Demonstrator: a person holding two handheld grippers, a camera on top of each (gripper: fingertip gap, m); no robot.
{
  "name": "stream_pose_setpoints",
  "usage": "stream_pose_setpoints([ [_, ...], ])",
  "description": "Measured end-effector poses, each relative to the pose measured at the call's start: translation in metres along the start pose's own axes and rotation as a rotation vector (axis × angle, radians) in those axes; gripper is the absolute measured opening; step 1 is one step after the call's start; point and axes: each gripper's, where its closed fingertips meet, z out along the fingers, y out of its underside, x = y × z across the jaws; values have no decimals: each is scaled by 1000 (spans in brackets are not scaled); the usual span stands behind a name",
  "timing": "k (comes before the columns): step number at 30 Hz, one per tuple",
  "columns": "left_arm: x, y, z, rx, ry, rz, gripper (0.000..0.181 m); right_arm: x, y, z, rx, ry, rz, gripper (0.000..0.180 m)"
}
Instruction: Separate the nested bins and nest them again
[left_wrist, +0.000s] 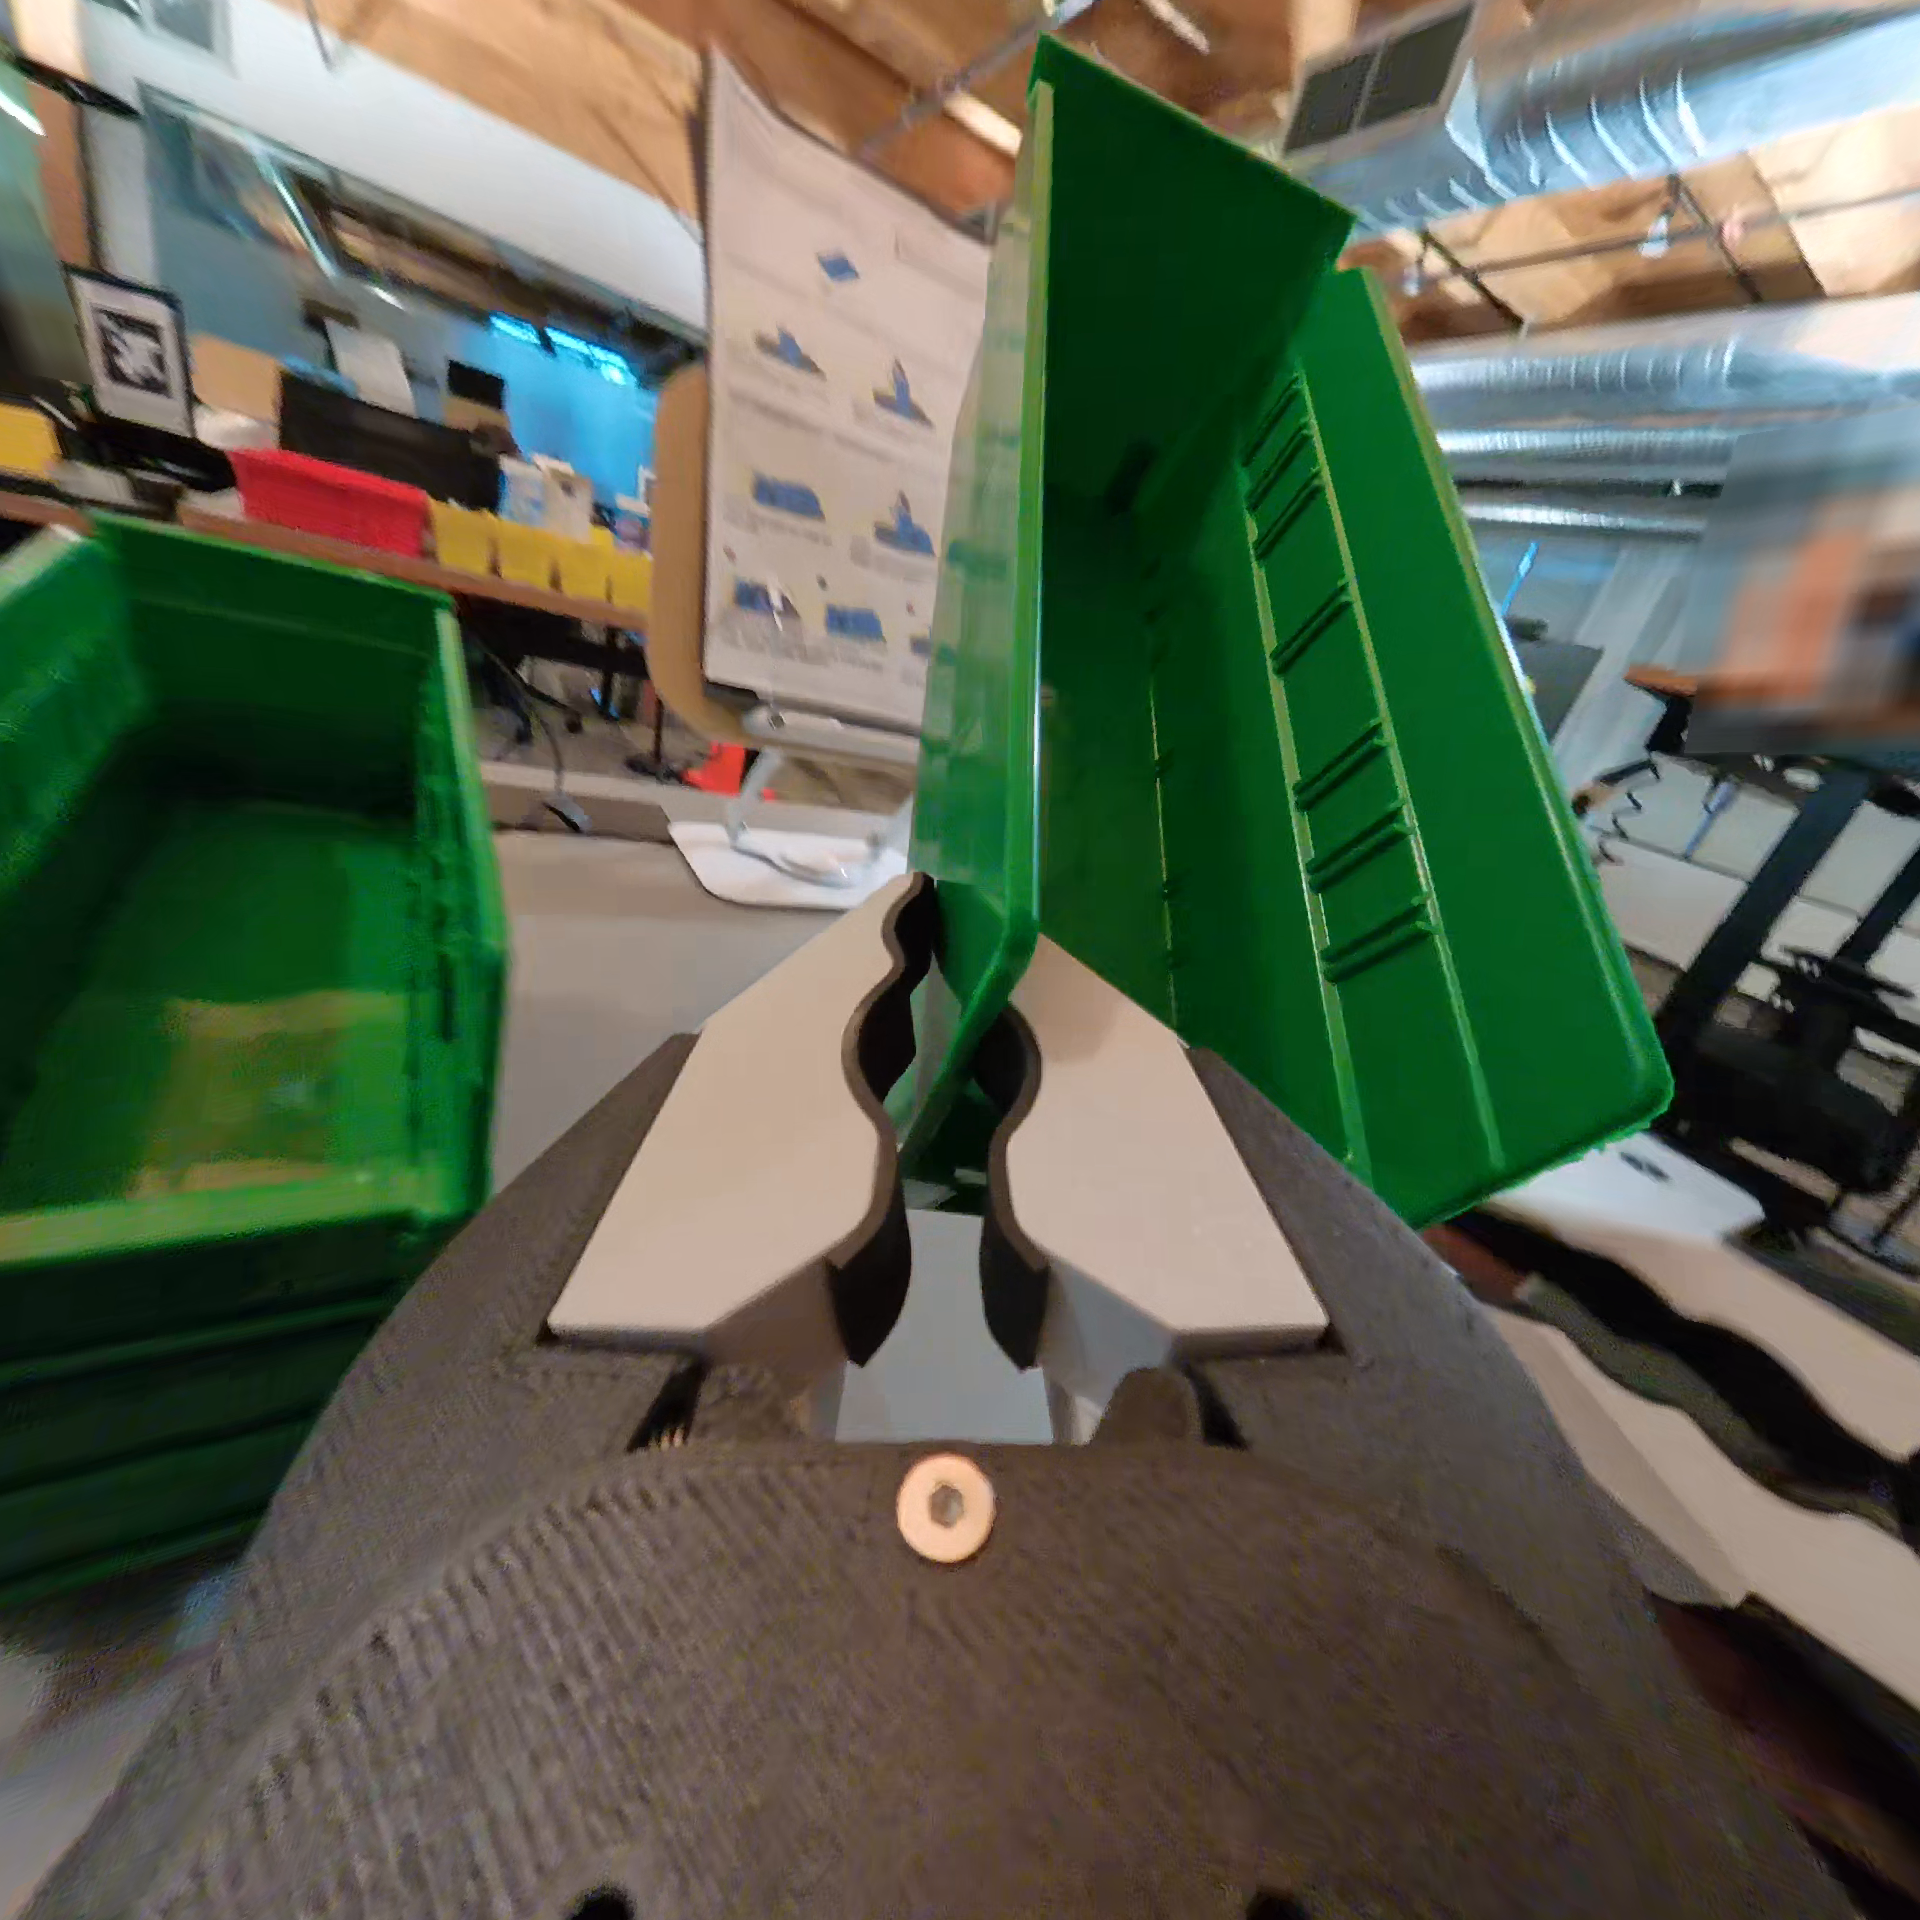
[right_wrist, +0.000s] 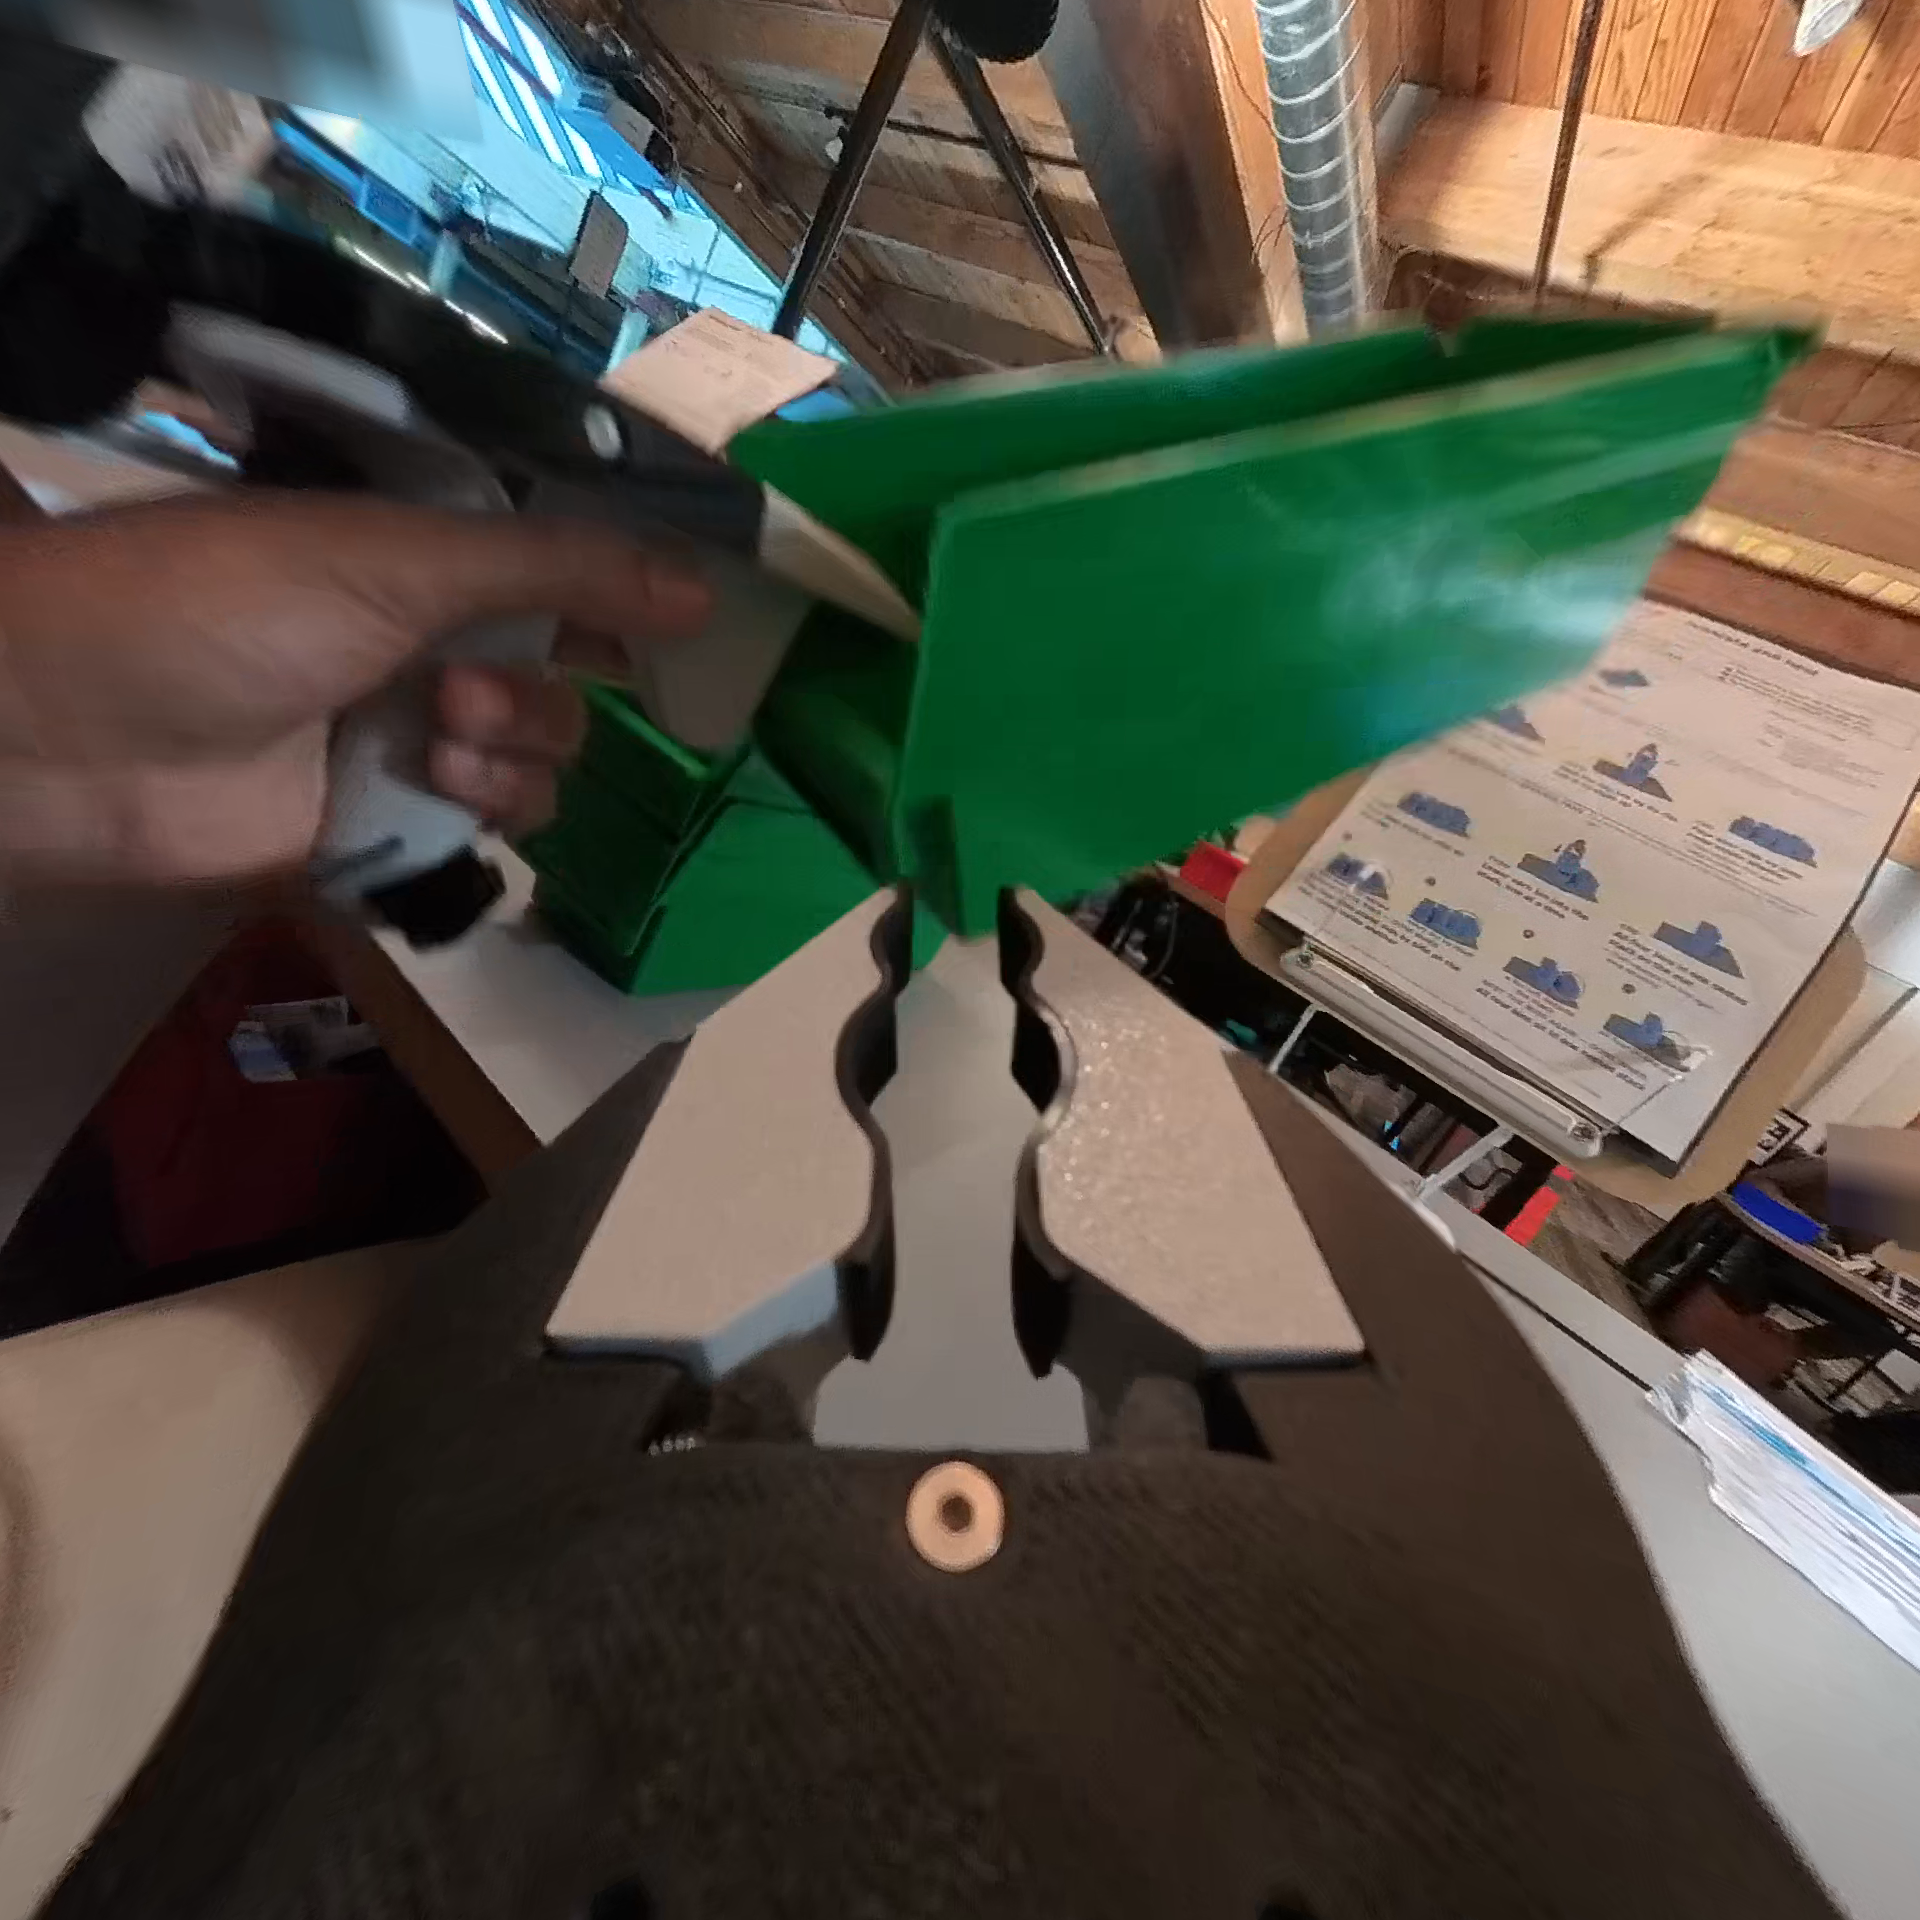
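At twelve o'clock, your left gripper (left_wrist: 971, 940) jaws clamp the lifted bin (left_wrist: 1226, 665), long axis upward; right gripper (right_wrist: 951, 920) jaws gape beneath it.

The lifted green bin (right_wrist: 1195, 644) is smeared with motion in the right wrist view, so its far rim cannot be made out. Left of that bin, the hand (right_wrist: 239, 707) is blurred and cut by the frame edge. Beyond the bin, the poster (left_wrist: 831, 468) is partly hidden behind its wall. The stacked green bins (left_wrist: 229, 935), left of the lifted one, run off the picture's edge.
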Motion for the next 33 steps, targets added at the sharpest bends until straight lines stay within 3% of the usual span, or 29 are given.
stream_pose_setpoints([
  [5, -51, -62, -14, 98, -133, 13, 1, 6, 21, 5, -82, -3, 38, 15],
  [9, -102, -86, -25, 52, -248, 0, 0, 7, 32, 7, -127, -14, 72, 14],
  [15, -156, -71, -32, -72, -375, -44, 2, 0, 35, 8, -143, -38, 54, 13],
  [21, -164, -43, -24, -184, -372, -68, 2, -4, 36, 8, -149, -49, 40, 13],
  [33, -170, -45, -18, -136, -383, -56, 8, -5, 38, 7, -156, -60, 43, 13],
])
